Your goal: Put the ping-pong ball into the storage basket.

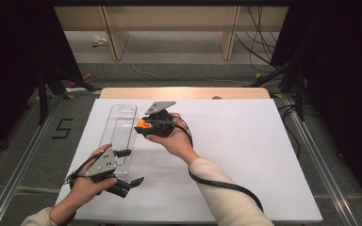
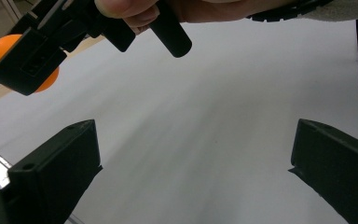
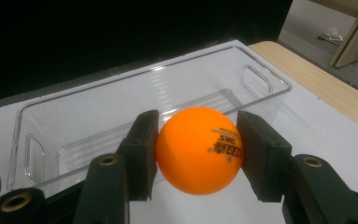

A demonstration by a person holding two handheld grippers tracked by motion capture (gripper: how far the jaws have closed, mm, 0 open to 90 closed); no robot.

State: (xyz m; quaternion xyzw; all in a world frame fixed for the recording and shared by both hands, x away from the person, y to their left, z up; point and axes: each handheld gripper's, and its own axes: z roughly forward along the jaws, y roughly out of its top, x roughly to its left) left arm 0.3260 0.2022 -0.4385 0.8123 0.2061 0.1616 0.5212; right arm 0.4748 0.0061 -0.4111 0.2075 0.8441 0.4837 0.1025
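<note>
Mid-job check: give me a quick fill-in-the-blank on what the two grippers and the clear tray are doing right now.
1. The right gripper is shut on a round ball whose colour is ____.
2. The left gripper has its jaws ____, with nothing between them.
3. The clear plastic tray holds ____ balls.
4. The tray rests on a white ____.

Missing words: orange; open; no; table
</note>
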